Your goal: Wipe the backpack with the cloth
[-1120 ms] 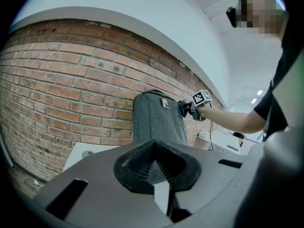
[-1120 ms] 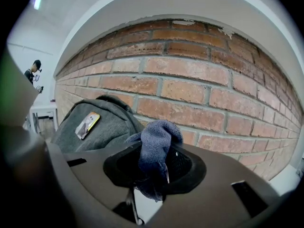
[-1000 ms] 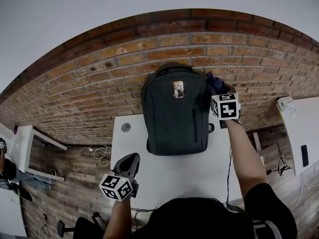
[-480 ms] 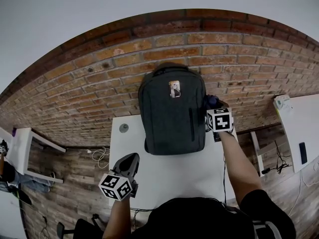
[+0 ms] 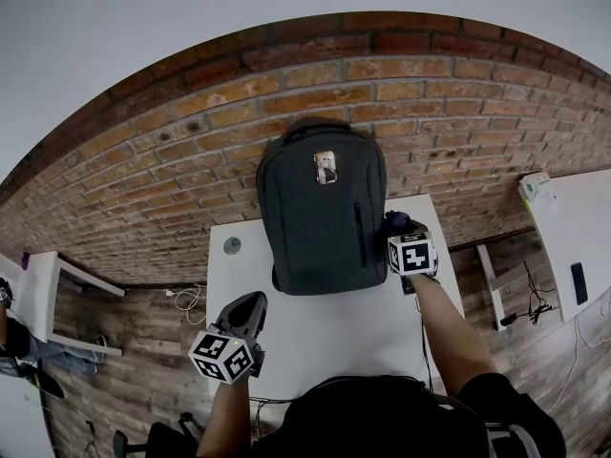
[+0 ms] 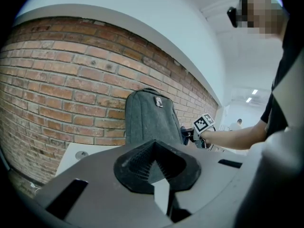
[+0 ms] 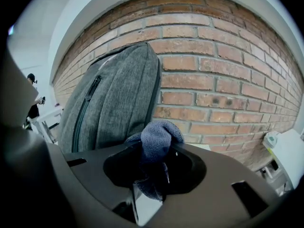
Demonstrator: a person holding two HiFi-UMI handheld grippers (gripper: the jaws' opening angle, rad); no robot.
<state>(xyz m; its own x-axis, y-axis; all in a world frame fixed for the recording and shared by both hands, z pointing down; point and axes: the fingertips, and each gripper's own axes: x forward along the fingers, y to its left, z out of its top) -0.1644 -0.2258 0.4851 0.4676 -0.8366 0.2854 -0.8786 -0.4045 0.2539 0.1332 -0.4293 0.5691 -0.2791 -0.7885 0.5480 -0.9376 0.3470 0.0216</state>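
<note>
Grey fabric backpack (image 5: pixel 323 213) stands upright at the far edge of a white table (image 5: pixel 325 332), its back against a brick wall (image 5: pixel 172 160). Low at its right side, the right gripper (image 5: pixel 399 229) has its jaws clamped on a bunched dark blue cloth (image 7: pixel 156 139), just beside the backpack's side panel; contact cannot be made out. The left gripper (image 5: pixel 250 305) is over the table's near left part, well apart from the backpack, jaws pressed together with nothing between them. A small round disc (image 5: pixel 232 245) lies left of the backpack.
</note>
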